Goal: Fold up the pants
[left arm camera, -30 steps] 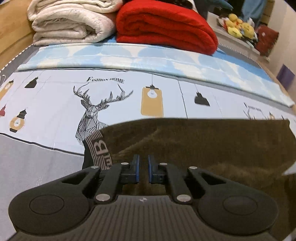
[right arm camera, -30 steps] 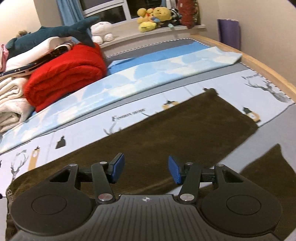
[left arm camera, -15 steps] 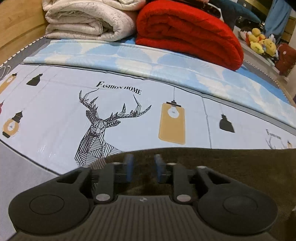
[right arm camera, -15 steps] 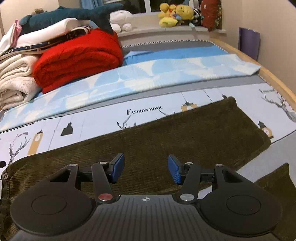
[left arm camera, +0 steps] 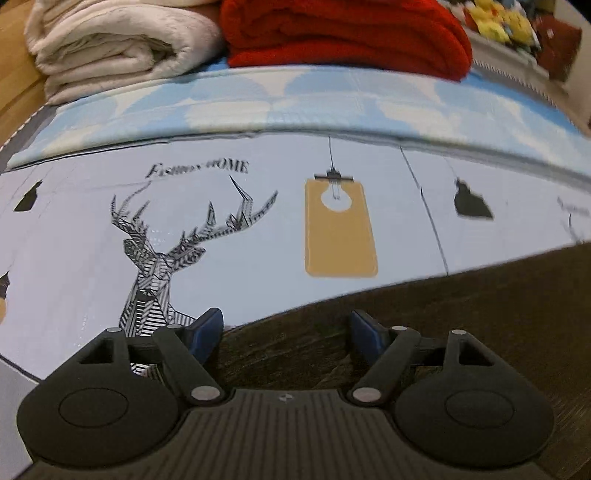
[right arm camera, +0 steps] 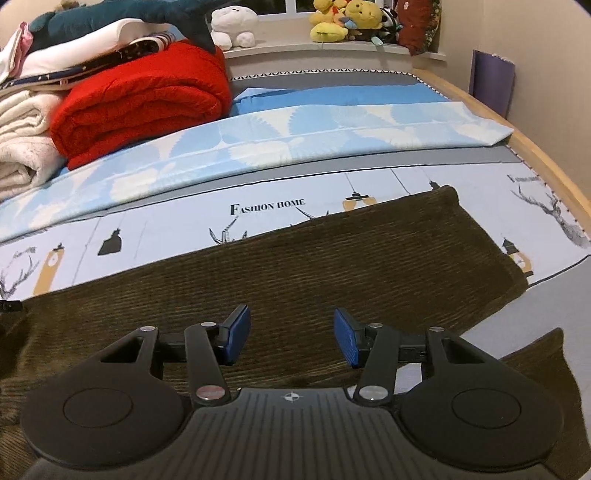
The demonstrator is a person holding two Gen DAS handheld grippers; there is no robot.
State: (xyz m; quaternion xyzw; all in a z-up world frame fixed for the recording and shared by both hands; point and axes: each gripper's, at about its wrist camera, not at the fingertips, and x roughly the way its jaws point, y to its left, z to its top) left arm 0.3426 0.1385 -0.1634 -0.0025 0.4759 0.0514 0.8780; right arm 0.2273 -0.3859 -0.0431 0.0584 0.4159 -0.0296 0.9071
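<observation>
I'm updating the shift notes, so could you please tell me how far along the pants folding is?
Early. Done: the brown corduroy pants lie spread flat on the bed sheet, legs apart. In hand: nothing; the left gripper is opening over the pants' edge, and the right gripper is open above them. Left: every fold.

Pants [right arm camera: 295, 280] spread across the bed sheet [right arm camera: 166, 229], folded blankets [right arm camera: 147, 99] stacked behind, plush toys [right arm camera: 343, 20] on the far ledge
</observation>
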